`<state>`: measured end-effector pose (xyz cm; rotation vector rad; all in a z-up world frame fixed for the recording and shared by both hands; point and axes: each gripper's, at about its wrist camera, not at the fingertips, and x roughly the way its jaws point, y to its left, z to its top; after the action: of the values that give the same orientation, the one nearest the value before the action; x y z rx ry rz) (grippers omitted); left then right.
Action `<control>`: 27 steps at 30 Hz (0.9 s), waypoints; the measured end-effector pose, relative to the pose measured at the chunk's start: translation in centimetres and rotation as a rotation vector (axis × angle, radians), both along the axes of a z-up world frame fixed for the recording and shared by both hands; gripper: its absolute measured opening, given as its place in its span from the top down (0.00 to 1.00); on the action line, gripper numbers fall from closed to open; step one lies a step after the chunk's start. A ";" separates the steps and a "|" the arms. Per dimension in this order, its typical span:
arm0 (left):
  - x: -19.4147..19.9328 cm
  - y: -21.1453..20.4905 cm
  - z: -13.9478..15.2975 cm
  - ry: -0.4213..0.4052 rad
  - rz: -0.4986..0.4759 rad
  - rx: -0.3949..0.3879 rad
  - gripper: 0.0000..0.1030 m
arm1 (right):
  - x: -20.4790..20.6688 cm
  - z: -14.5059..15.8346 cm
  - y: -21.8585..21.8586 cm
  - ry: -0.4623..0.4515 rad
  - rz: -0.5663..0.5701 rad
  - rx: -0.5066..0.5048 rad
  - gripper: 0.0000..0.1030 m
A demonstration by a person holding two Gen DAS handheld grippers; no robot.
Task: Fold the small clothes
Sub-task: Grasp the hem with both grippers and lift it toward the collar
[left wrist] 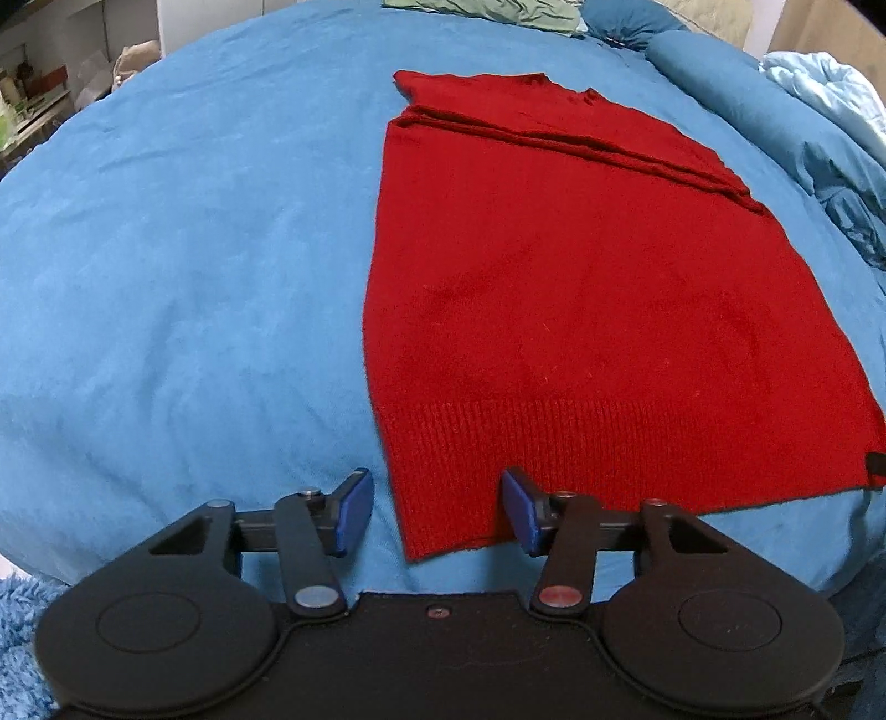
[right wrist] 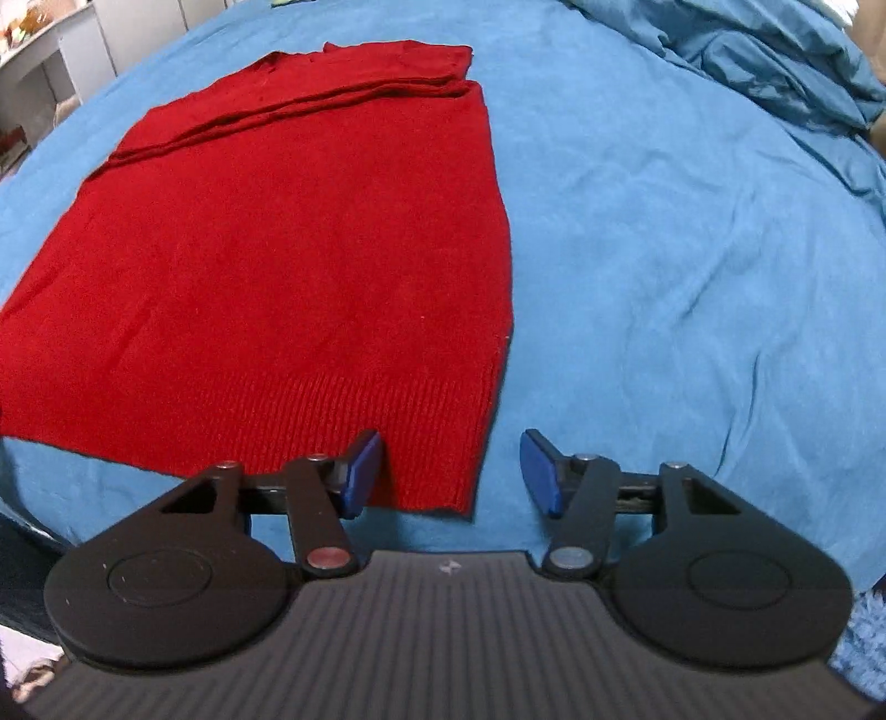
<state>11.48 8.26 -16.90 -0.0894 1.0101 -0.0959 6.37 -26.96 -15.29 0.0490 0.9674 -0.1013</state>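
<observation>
Ribbed hem [left wrist: 459,498] of the red sweater [left wrist: 581,310] lies nearest both cameras, its two near corners sitting right between the spread blue pads: the left claw [left wrist: 437,512] stands wide open over the sweater's left near corner, and the right claw [right wrist: 451,473] stands equally wide over the right near corner [right wrist: 443,476], neither holding anything. Whether the pads already touch the knit cannot be told. The sweater rests flat on the blue bed cover [left wrist: 183,249], hem toward the person, with the sleeves seemingly laid across the far end in long overlapping ridges [left wrist: 581,141]. It looks like a soft, fine knit, light and limp, so it will likely drape and sag from any pinch point instead of holding a shape; the ribbed band is thicker and springier, which makes the two hem corners the sensible places to take hold, each claw pinching through both layers so the back panel does not lag behind. The fuzzy yarn should grip the pads well and should not slip, though it could cling to the bed's brushed, suede-like cover and drag wrinkles along. A rumpled blue duvet [right wrist: 775,72] is heaped at the far right, and a green cloth [left wrist: 487,14] lies beyond the sweater
</observation>
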 end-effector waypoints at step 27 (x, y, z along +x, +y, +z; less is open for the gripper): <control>-0.5 1.8 9.1 -0.169 0.026 -0.154 0.95 | -0.3 6.2 -2.0 -0.166 -0.037 0.289 0.80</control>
<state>11.01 10.01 -7.83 -0.2315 0.8315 -0.1549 6.05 -28.94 -9.09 0.3362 0.8089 0.0095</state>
